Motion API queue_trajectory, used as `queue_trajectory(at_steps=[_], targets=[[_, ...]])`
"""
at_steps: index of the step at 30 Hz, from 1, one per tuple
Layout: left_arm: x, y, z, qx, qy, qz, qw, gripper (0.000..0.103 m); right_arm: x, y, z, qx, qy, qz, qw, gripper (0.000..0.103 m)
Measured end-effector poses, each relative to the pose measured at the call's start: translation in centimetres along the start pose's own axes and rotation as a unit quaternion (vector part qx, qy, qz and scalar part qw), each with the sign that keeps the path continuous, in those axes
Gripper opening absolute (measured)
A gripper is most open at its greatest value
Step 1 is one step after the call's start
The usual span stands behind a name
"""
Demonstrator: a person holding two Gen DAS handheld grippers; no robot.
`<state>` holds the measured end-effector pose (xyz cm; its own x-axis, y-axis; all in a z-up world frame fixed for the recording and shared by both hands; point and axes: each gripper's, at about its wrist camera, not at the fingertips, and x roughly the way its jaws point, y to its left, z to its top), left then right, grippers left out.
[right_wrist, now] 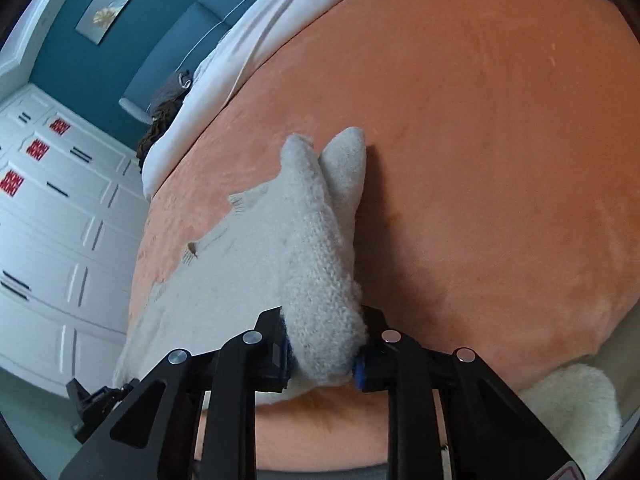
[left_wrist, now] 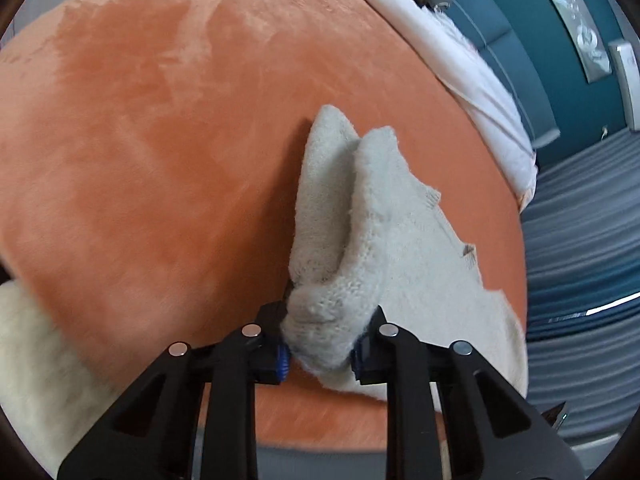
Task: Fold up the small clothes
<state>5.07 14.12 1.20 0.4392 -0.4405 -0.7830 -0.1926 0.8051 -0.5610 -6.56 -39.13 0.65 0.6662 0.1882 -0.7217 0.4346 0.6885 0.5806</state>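
Observation:
A small cream knitted garment lies on an orange plush blanket. My left gripper is shut on a bunched edge of the garment, and the knit runs forward and to the right from its jaws. In the right wrist view my right gripper is shut on another bunched edge of the same garment, which spreads forward and to the left. Both held edges are raised a little above the blanket.
A white sheet lies along the blanket's far edge by a teal headboard. A fluffy cream item sits at the near left, and it also shows in the right wrist view. White cabinets stand beyond the bed.

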Motion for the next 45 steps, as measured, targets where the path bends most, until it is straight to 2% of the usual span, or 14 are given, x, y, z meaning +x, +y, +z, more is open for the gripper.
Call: queue_trajectory(at_steps=[5, 7, 10, 13, 14, 18, 23, 25, 26, 28, 31, 35, 39, 45], targets=[[0.2, 3.8, -4.2, 0.003, 0.049, 0.029, 0.9984, 0.026, 0.8, -2.3, -4.5, -0.044, 0.083, -0.073, 0.993, 0.027], [0.1, 4.0, -4.8, 0.004, 0.035, 0.045, 0.9984, 0.039, 0.9, -3.1, -5.4, -0.036, 0.086, -0.099, 0.991, 0.034], [-3.2, 2.0, -3.9, 0.043, -0.033, 0.071, 0.9960, 0.045, -2.0, -2.6, -4.0, -0.026, 0.021, -0.107, 0.994, 0.041], [-5.8, -1.2, -1.4, 0.083, -0.111, 0.074, 0.9875, 0.086, -4.1, -0.5, -1.3, -0.061, -0.047, -0.113, 0.991, 0.060], [-5.9, -2.1, -0.5, 0.095, -0.127, 0.066, 0.9851, 0.090, -3.8, 0.3, -0.2, -0.073, -0.053, -0.102, 0.991, 0.064], [-0.7, -6.8, 3.6, 0.139, -0.107, 0.042, 0.9837, 0.092, 1.4, 3.6, 3.0, -0.107, -0.039, -0.078, 0.990, 0.067], [9.4, -7.8, 6.1, 0.121, -0.018, 0.059, 0.9908, 0.089, 8.9, 3.9, 4.0, -0.116, 0.015, -0.100, 0.988, 0.067], [11.7, -7.7, 5.8, 0.127, 0.002, 0.086, 0.9882, 0.048, 10.7, 3.9, 4.2, -0.117, 0.026, -0.115, 0.986, 0.054], [11.8, -7.2, 5.7, 0.138, -0.002, 0.098, 0.9856, 0.040, 11.1, 3.9, 4.3, -0.119, 0.032, -0.112, 0.986, 0.016], [10.8, -7.7, 5.9, 0.156, -0.009, 0.075, 0.9849, 0.011, 9.9, 4.3, 4.9, -0.115, 0.016, -0.088, 0.989, 0.008], [10.0, -7.2, 6.3, 0.166, -0.022, 0.095, 0.9812, 0.011, 8.2, 3.8, 5.6, -0.126, -0.023, -0.093, 0.987, 0.007], [12.0, -5.8, 7.5, 0.156, -0.013, 0.102, 0.9824, 0.011, 12.1, 0.2, 6.1, -0.090, 0.022, -0.099, 0.991, 0.005], [10.8, -6.6, 7.3, 0.160, -0.015, 0.102, 0.9818, 0.013, 7.9, 2.8, 6.0, -0.090, -0.017, -0.084, 0.992, 0.018], [4.9, -11.5, 1.5, 0.232, -0.075, 0.108, 0.9639, 0.023, 4.5, 9.1, -0.4, -0.156, -0.024, -0.052, 0.986, 0.020]])
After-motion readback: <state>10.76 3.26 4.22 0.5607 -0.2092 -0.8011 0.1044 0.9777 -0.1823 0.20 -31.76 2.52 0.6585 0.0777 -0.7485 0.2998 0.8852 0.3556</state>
